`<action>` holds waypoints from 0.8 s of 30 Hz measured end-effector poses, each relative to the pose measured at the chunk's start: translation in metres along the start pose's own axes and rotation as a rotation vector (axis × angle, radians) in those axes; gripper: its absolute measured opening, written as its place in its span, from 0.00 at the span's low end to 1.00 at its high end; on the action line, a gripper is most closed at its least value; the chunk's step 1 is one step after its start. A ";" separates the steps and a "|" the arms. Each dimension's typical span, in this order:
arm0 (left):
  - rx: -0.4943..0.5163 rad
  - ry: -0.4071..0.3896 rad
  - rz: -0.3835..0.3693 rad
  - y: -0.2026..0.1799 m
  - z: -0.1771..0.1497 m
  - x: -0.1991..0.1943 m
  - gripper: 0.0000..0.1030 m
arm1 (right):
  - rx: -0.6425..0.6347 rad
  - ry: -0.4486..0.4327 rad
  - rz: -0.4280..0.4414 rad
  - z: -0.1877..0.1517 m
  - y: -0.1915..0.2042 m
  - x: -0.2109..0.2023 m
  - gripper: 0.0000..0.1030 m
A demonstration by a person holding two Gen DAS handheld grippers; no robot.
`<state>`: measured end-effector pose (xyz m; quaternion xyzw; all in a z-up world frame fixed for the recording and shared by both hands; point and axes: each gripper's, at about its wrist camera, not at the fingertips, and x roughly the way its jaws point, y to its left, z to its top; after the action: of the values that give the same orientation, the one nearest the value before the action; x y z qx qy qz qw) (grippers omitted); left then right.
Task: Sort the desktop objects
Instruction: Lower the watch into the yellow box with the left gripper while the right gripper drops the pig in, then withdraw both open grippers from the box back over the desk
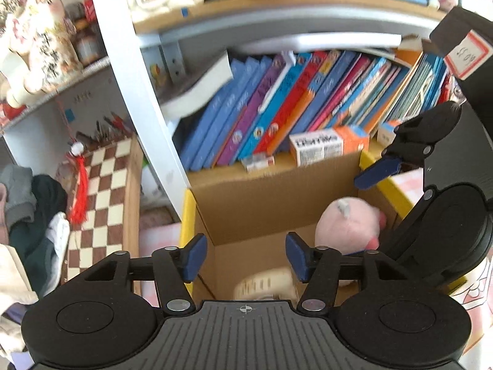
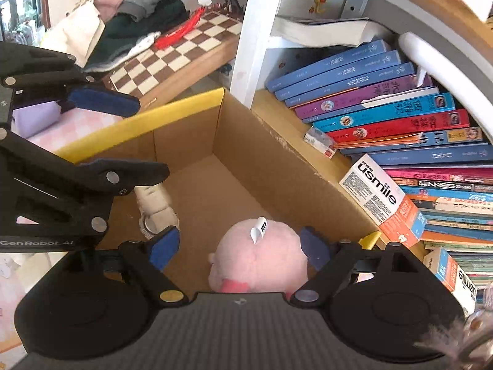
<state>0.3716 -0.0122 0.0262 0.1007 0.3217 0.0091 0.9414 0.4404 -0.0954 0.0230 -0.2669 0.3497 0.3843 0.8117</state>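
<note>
I'm over an open cardboard box (image 2: 246,141) with yellow-edged flaps, pushed up against a white bookshelf (image 2: 255,30); a row of leaning books (image 1: 277,104) fills the shelf behind it, a white-and-orange usmile carton (image 2: 382,197) sits at the shelf edge, and a pink checked surface shows beside the box. Chessboard (image 1: 104,185) with a red tassel (image 1: 80,191) and a pile of clothes off to the side. Pink plush toy (image 2: 262,256) lies on the box floor, white tag up. Right gripper (image 2: 238,248) has its jaws spread wide with the plush between them; pads don't look pressed on it, nothing held. Left gripper (image 1: 245,257) about half open, empty, over the box interior. Left view is motion-blurred and shows the upper shelf clutter and a floral figurine (image 1: 40,40); right view is sharper and shows a cream cylindrical item (image 2: 155,209) lying in the box near the left gripper's fingers, which the left view only catches as a pale blur.
</note>
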 end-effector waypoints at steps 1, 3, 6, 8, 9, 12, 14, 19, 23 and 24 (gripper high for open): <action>-0.003 -0.010 0.002 0.001 0.000 -0.004 0.61 | 0.006 -0.004 -0.003 0.000 0.001 -0.004 0.83; -0.009 -0.034 0.001 0.003 0.000 -0.015 0.65 | 0.016 -0.015 -0.013 -0.001 0.002 -0.015 0.83; -0.004 -0.073 -0.012 0.009 -0.003 -0.034 0.70 | 0.036 -0.037 -0.032 -0.003 0.006 -0.035 0.84; 0.009 -0.095 -0.020 0.013 -0.006 -0.048 0.73 | 0.059 -0.054 -0.036 -0.005 0.007 -0.050 0.85; 0.019 -0.107 -0.023 0.015 -0.008 -0.055 0.74 | 0.071 -0.062 -0.037 -0.006 0.007 -0.057 0.86; 0.044 -0.143 -0.028 0.019 -0.014 -0.076 0.75 | 0.099 -0.084 -0.054 -0.009 0.009 -0.078 0.86; 0.052 -0.162 -0.033 0.022 -0.019 -0.089 0.76 | 0.118 -0.097 -0.070 -0.011 0.012 -0.090 0.87; 0.067 -0.192 -0.056 0.029 -0.029 -0.116 0.76 | 0.169 -0.121 -0.103 -0.019 0.023 -0.117 0.87; 0.089 -0.207 -0.077 0.033 -0.040 -0.134 0.77 | 0.198 -0.126 -0.125 -0.029 0.036 -0.134 0.87; 0.092 -0.208 -0.084 0.034 -0.042 -0.138 0.77 | 0.207 -0.127 -0.129 -0.031 0.039 -0.138 0.87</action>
<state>0.2384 0.0178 0.0833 0.1308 0.2260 -0.0556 0.9637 0.3338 -0.1554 0.1039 -0.1790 0.3175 0.3093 0.8784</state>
